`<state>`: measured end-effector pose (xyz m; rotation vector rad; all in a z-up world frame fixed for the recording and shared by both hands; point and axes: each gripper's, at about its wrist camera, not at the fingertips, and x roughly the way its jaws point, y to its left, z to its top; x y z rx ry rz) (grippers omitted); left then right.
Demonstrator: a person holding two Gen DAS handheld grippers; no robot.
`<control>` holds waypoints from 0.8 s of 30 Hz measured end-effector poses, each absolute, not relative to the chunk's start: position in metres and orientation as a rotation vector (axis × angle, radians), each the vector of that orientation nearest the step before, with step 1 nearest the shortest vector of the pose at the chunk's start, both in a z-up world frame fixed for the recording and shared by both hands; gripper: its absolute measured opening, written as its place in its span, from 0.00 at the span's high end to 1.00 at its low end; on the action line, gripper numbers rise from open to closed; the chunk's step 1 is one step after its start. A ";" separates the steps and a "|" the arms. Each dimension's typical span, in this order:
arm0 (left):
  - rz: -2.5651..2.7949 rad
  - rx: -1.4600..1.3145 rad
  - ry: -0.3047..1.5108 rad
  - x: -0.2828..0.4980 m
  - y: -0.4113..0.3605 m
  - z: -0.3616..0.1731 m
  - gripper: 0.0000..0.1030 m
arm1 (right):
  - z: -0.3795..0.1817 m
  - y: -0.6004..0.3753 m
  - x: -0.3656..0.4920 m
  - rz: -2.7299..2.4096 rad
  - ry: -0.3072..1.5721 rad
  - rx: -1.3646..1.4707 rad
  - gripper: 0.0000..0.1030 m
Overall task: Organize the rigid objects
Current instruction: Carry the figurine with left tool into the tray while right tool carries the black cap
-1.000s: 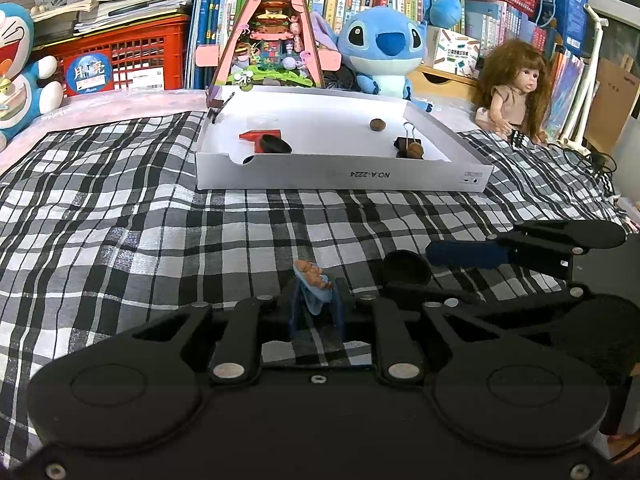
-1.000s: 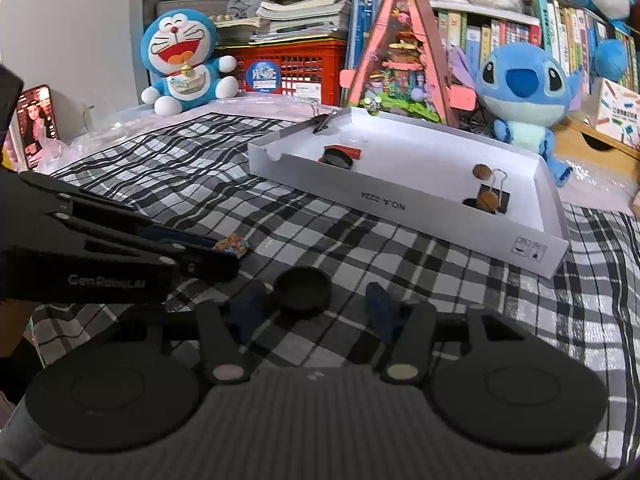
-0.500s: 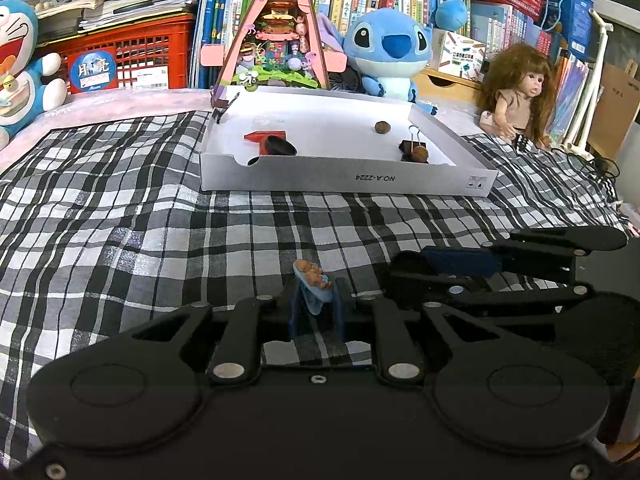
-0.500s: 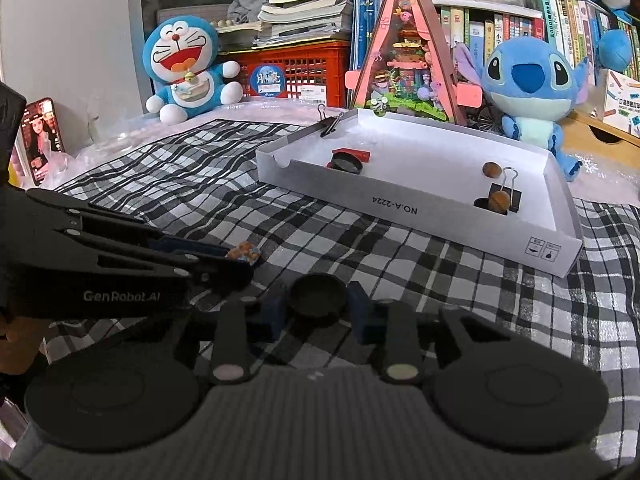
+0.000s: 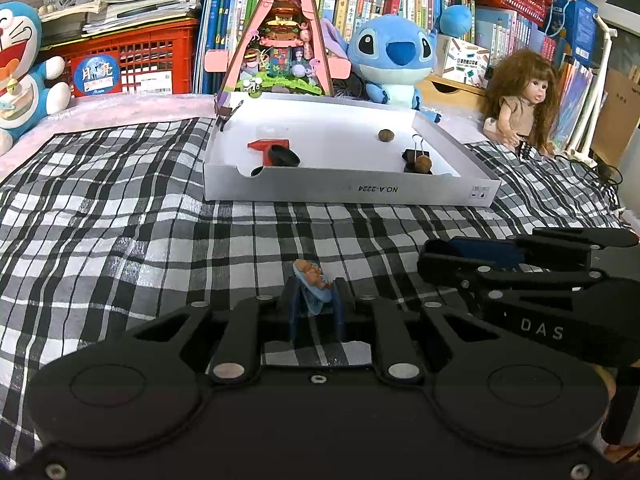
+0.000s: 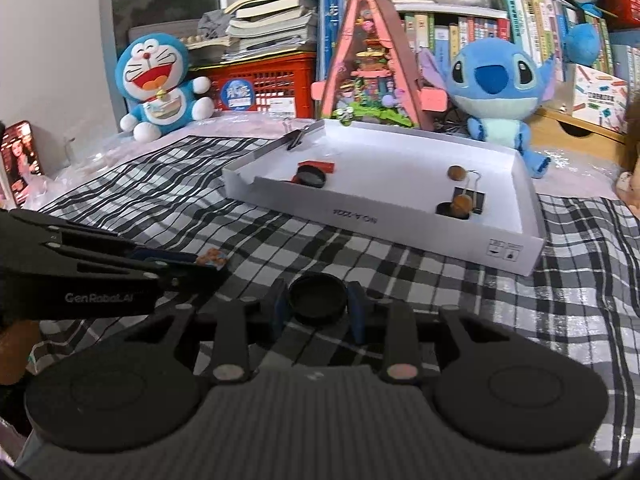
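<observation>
Your left hand-held gripper (image 5: 316,304) is clamped on 1 small blue-and-orange figure (image 5: 313,283), its lower part hidden between the pads. Your right hand-held gripper (image 6: 318,305) is now closed on 1 black round cap (image 6: 317,297); 1 second ago its jaws stood wider, clear of the cap. Both are near the front edge of the checked cloth (image 5: 120,248). The white box (image 5: 344,190), at the cloth's far edge, holds 2 brown balls, 2 binder clips, 1 red piece and 3 black caps, 1 half hidden behind the front wall. The box label is blurred in the right wrist view.
</observation>
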<state>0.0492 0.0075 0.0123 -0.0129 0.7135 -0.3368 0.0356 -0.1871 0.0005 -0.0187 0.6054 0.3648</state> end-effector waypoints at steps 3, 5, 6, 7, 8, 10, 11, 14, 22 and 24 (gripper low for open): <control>-0.333 -0.013 0.708 0.051 0.006 0.016 0.84 | 0.001 -0.192 0.038 0.340 0.606 0.000 0.64; -0.331 -0.013 0.704 0.053 0.005 0.018 0.84 | 0.002 -0.194 0.039 0.326 0.605 0.012 0.64; -0.331 -0.012 0.702 0.054 0.005 0.019 0.84 | 0.003 -0.196 0.039 0.320 0.603 0.015 0.64; -0.330 -0.011 0.700 0.055 0.004 0.020 0.84 | 0.004 -0.197 0.040 0.313 0.601 0.017 0.64; -0.330 -0.010 0.699 0.056 0.003 0.022 0.85 | 0.004 -0.198 0.040 0.309 0.599 0.019 0.64; -0.330 -0.007 0.697 0.058 0.001 0.024 0.85 | 0.007 -0.201 0.041 0.298 0.593 0.022 0.64; -0.329 -0.007 0.695 0.059 0.000 0.025 0.85 | 0.008 -0.202 0.042 0.294 0.591 0.022 0.64; -0.322 -0.014 0.692 0.064 -0.003 0.028 0.84 | 0.012 -0.205 0.045 0.279 0.585 0.021 0.64; -0.312 -0.012 0.684 0.077 -0.012 0.035 0.84 | 0.022 -0.217 0.055 0.239 0.565 0.042 0.64; -0.309 -0.010 0.681 0.080 -0.015 0.037 0.85 | 0.023 -0.220 0.058 0.230 0.563 0.050 0.64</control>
